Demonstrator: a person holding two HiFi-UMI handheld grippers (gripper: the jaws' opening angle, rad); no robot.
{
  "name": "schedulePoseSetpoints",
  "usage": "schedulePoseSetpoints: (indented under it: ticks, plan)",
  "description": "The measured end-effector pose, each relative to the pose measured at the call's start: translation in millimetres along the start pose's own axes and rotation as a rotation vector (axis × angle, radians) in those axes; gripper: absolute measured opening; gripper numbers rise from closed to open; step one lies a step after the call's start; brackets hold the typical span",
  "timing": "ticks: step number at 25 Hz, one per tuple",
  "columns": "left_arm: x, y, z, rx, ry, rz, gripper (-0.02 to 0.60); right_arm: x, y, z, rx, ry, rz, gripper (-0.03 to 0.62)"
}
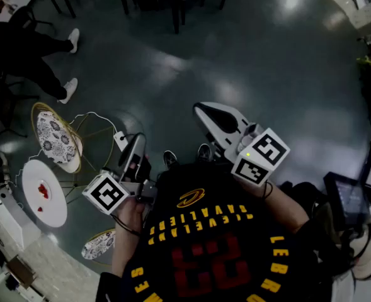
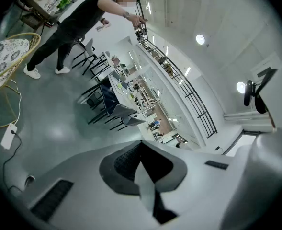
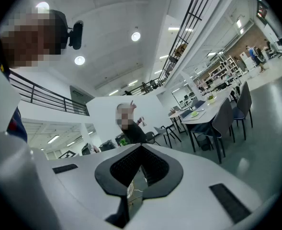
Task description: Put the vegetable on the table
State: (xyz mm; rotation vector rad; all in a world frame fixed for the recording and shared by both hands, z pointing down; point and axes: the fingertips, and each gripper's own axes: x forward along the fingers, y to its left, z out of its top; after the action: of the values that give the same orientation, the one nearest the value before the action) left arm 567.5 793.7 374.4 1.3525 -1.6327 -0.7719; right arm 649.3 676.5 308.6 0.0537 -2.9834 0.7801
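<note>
Floor [image 1: 172,61] fills most of head view. White table [image 1: 51,207] sits far left, well apart from both grippers. Left gripper [image 1: 136,142] & right gripper [image 1: 204,112] are held at chest, jaws pressed together, empty, prob. just carried. Red bits [image 1: 42,190], likely the veg, lie on table.

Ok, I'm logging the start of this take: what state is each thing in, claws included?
Left claw: shut, nothing in it.
Right claw: shut, nothing in it.
White round table: upright, small red pieces lying on it.
Wicker chair: unoccupied, with a patterned cushion on the seat.
</note>
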Motion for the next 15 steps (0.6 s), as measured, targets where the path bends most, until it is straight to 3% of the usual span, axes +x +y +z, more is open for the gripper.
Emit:
schedulePoseSetpoints:
  ticks: [9,15]
  plan:
    - [11,-2,2,-0.052,-0.013,0.019,0.0,5,-11,9,0.01,0.015,0.001,0.003]
    - [23,4,1,-0.062,-0.016,0.086,0.0,9,-34,8,0.076,0.035,0.011,0.003]
